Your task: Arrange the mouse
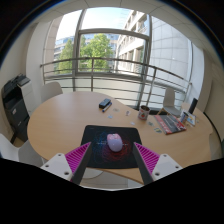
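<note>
A round wooden bench (60, 120) carries a dark mouse mat (108, 140) near its front edge. On the mat lies a small, pale, rounded mouse (115, 143), just ahead of and between the fingers. The tool (112, 158) is spread wide, its magenta pads (77, 157) holding nothing.

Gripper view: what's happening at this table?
A hand-held gripper hovers open over a round wooden table. A light-coloured mouse rests on a dark mouse pad, just ahead of the fingers and untouched. A small dark object and a cup sit farther back.
</note>
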Motion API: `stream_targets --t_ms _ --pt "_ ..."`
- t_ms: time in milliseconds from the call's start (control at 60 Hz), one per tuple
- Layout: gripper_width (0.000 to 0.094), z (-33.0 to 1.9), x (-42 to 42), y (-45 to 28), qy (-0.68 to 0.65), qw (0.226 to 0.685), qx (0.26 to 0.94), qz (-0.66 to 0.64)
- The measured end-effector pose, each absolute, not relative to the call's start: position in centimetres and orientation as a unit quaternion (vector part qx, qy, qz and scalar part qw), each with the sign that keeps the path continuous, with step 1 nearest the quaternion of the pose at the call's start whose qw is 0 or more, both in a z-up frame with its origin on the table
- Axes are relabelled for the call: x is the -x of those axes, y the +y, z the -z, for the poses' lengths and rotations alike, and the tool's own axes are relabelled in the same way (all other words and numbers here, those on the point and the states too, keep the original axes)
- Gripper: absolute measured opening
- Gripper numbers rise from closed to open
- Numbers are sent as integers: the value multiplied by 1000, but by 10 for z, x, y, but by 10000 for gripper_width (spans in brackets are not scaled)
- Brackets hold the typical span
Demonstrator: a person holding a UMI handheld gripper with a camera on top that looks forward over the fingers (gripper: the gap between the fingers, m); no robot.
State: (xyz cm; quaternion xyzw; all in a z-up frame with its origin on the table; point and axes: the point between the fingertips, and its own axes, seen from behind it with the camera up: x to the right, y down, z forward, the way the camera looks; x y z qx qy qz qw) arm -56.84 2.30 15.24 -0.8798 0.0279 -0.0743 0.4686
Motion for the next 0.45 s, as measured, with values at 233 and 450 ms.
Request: stream_targets --t_ms 233,450 --pt "844 -171 593 -51 37 474 876 77" --pt "843 -179 599 -76 23 479 873 89"
